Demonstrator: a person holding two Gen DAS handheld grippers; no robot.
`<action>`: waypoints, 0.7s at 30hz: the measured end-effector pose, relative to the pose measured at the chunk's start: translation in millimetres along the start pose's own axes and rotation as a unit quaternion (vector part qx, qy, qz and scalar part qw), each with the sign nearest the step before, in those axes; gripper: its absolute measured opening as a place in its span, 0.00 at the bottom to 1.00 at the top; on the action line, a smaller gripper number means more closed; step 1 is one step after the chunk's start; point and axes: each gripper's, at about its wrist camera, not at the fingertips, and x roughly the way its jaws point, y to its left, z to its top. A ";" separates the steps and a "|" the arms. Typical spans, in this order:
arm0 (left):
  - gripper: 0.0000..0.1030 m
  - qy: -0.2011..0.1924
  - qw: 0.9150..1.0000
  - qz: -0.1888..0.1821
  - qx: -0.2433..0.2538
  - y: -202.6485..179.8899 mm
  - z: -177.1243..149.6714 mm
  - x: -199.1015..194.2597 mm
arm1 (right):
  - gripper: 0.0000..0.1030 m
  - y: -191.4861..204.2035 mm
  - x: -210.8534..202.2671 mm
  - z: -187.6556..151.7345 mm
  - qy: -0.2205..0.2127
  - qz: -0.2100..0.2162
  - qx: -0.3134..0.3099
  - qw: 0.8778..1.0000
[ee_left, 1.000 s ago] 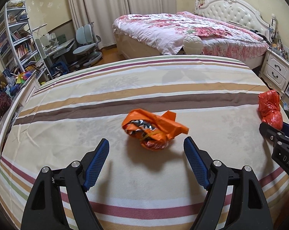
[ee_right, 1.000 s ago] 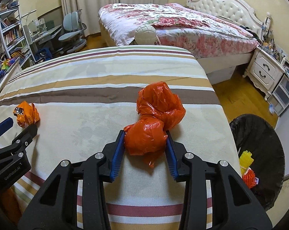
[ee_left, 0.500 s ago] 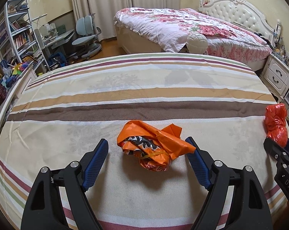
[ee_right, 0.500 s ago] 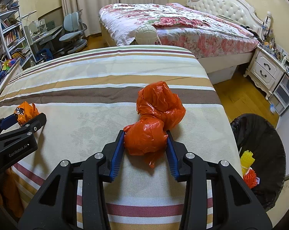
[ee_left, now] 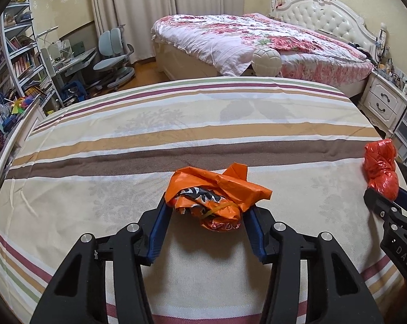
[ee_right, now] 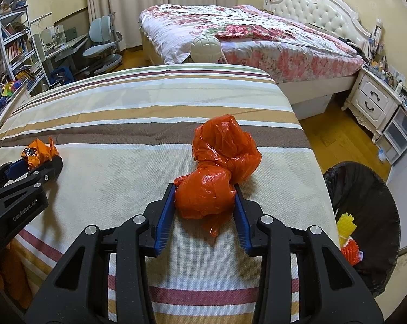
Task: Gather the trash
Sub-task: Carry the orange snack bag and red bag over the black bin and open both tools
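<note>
Striped in beige, brown and maroon, the bedspread (ee_left: 176, 124) carries both pieces of trash, and a gripper is bent over each. Between the blue pads of the left gripper (ee_left: 207, 216) sits the crumpled orange wrapper (ee_left: 214, 199); its jaws have just been closing and both pads now press its sides, so it is clenched on the wrapper. That wrapper's long axis runs crosswise from pad to pad, with a loose flap sticking out past the right-hand pad and a smaller corner poking up and away from the gripper. The right gripper (ee_right: 204, 202) is clamped on the red plastic bag (ee_right: 219, 172), gripping its nearer lobe; the bag's long axis runs away from the gripper along the line of its fingers, leaning a little right, so the second lobe lies just beyond the fingertips, and a small tail hangs back between the fingers. Each gripper shows at the edge of the other's view, well apart across the spread. Off to the right of the right gripper, down on the wooden floor beside the bed, stands a black trash bin (ee_right: 365, 189) with yellow and orange bits inside. Farther off lies a floral bed (ee_left: 244, 35) with a white headboard.
</note>
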 end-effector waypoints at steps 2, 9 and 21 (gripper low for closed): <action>0.49 -0.003 1.000 -0.002 -0.001 0.4 -0.9 -2.6 | 0.38 0.5 -0.7 -0.4 0.000 0.002 0.000 1.000; 0.49 -0.010 1.000 -0.005 -0.003 0.2 -7.5 -13.8 | 0.38 8.3 -10.7 -9.5 -0.003 0.008 -0.007 1.000; 0.49 -0.018 1.000 -0.024 0.000 -14.5 -28.7 -35.8 | 0.38 6.8 -36.2 -35.5 -0.009 0.018 -0.013 1.000</action>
